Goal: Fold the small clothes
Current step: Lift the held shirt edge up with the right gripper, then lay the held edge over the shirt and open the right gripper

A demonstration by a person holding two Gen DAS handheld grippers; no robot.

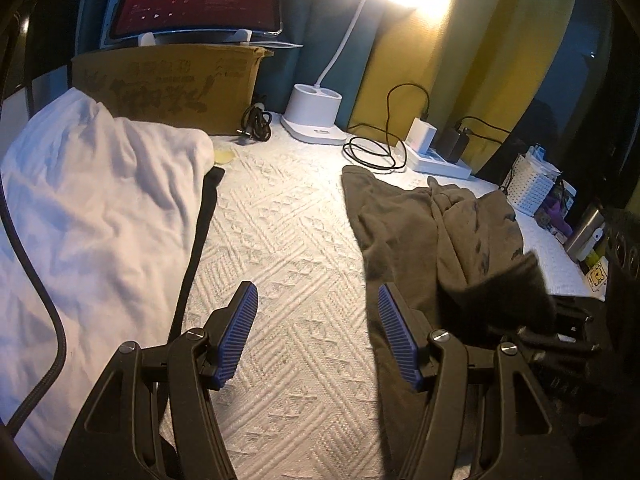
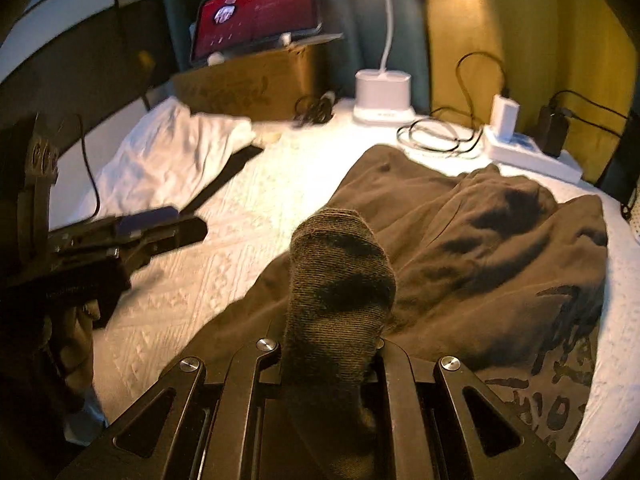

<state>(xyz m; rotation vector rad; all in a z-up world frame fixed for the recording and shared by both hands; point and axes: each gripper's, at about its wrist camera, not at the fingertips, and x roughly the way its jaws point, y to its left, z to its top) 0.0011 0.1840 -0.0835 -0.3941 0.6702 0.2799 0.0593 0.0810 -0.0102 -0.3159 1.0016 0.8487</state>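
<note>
My right gripper is shut on a dark brown sock that stands up between its jaws, held above a crumpled brown garment with black print. The sock and brown garment also show at the right of the left wrist view. My left gripper is open and empty, with its blue pads spread over the white textured cover; it shows from the side in the right wrist view. A white garment lies at the left over a black cloth.
At the back stand a cardboard box with a tablet on top, a white lamp base, coiled black cables and a power strip with chargers. A white basket and small items sit at the far right edge.
</note>
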